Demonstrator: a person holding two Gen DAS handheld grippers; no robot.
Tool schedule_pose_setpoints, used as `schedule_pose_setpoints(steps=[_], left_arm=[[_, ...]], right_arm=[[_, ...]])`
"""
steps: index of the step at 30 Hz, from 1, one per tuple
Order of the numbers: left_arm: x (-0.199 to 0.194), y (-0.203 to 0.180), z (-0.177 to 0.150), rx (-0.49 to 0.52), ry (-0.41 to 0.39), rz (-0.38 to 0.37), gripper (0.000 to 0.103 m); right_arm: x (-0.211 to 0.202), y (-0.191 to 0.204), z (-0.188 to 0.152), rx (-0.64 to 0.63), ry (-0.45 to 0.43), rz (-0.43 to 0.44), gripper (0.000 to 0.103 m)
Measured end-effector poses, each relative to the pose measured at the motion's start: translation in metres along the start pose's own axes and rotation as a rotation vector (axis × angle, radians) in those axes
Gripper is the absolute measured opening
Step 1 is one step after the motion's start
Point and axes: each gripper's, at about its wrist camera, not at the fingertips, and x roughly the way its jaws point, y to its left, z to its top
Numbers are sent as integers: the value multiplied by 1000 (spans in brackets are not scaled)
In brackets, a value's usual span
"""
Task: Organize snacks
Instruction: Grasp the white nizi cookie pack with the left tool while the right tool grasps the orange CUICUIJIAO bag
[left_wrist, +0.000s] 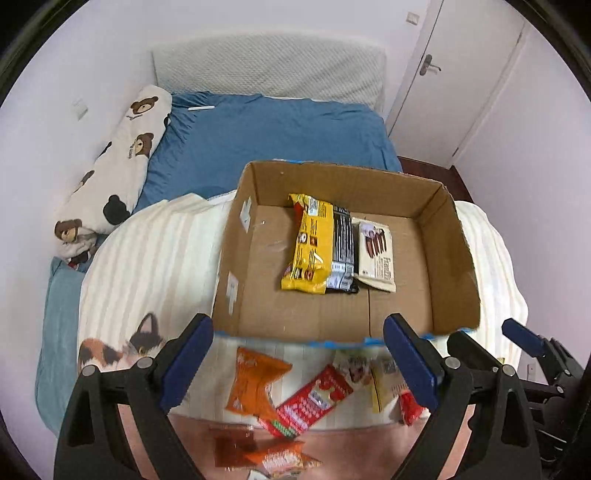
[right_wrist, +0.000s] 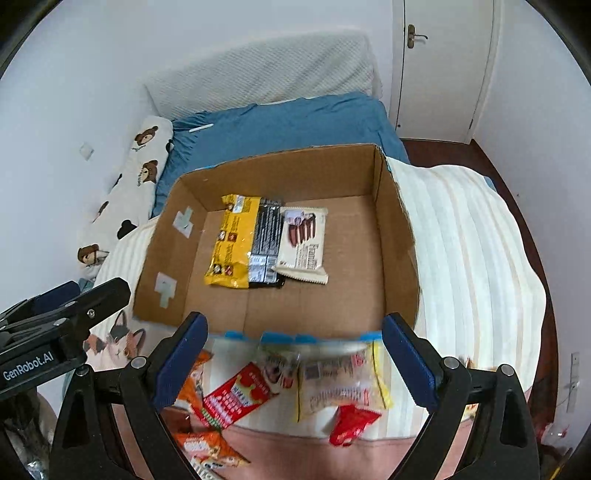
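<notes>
With both sets of fingers spread wide and empty, I see three packets in the cardboard box (left_wrist: 458, 266) beyond my tips, while loose snack packets (right_wrist: 236, 400) beneath them look light, crinkly, slippery, best pinched mid-body.

"GenRobot.AI" on left claw (right_wrist: 66, 306) body; snack print unreadable.

- One cardboard box (left_wrist: 236, 258).
- Three snack packets inside: yellow packet (left_wrist: 308, 247), black packet (left_wrist: 342, 251), white packet (left_wrist: 375, 254).
- Two orange packets (right_wrist: 195, 384) outside.
- Two red packets (right_wrist: 236, 397) outside.
</notes>
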Motion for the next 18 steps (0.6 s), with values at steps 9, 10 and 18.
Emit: schedule_pose_setpoints(steps=[9,10,18], left_arm=[[-17,45,-66,-72,34,58,94],[-15,53,-76,-90,46,74,94],[30,124,-154,-223,199,239,94]], right_arm=[[9,6,-76,86,161,153,97],[17,8,-88,98,201,174,97],[87,66,-172,-5,422,218,97]])
